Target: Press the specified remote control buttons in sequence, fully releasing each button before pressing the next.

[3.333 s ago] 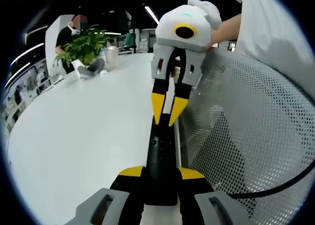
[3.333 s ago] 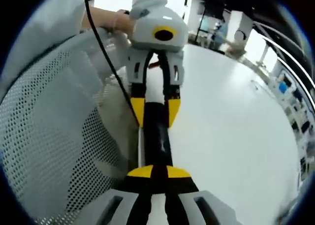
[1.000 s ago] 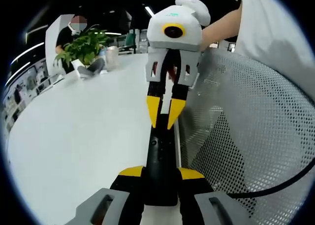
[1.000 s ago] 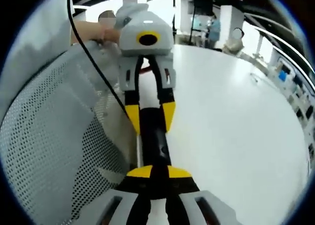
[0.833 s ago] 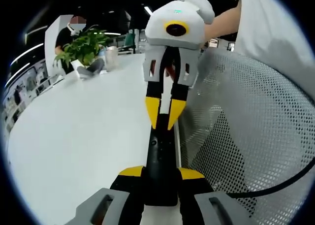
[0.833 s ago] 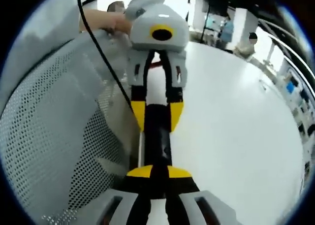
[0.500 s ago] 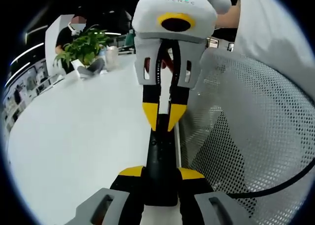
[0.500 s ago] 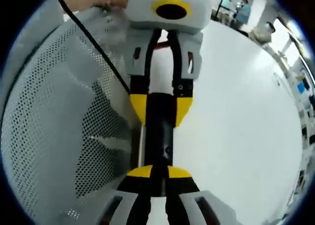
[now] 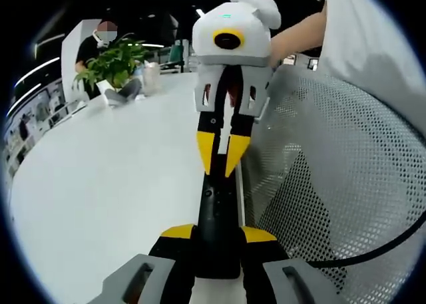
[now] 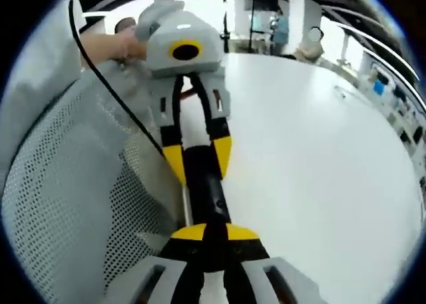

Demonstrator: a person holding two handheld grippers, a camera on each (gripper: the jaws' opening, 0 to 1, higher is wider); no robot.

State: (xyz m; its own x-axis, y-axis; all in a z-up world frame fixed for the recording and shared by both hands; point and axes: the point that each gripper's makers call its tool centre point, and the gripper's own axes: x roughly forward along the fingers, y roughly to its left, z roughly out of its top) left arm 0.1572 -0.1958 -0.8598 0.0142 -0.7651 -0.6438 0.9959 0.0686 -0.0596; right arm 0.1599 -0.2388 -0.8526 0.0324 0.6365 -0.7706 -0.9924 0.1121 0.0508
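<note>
Remote control (image 9: 216, 211), black and slim, lying lengthwise on white worktop (image 9: 100, 184), close beside the worktop's right edge in the left gripper view. Clamped at its near end by left hand-held gripper (image 9: 217, 232), yellow-tipped jaws pressed against both long sides of the black body. Small round button visible on the remote's upper face, just past the jaws.

Right hand-held gripper (image 9: 219, 159) facing in from the far side, white-bodied, yellow tips drawn together into a narrow V with nothing between them. Tips down at the far end of the remote; cannot tell whether touching it or just above it. Gloved hand (image 9: 256, 3) wrapped over the top of that hand-held gripper, bare forearm leading off to the right.

Seen from the right gripper view, the same remote running away from the camera toward the left hand-held gripper, held there between the two yellow tips.

Mesh chair back (image 9: 333, 171), pale grey and perforated, just beside the worktop on the right, with black cable (image 9: 373, 251) draped across its lower part. Potted plant (image 9: 113, 61) at the far left of the worktop, well apart from the remote, with seated person (image 9: 93, 48) behind it.
</note>
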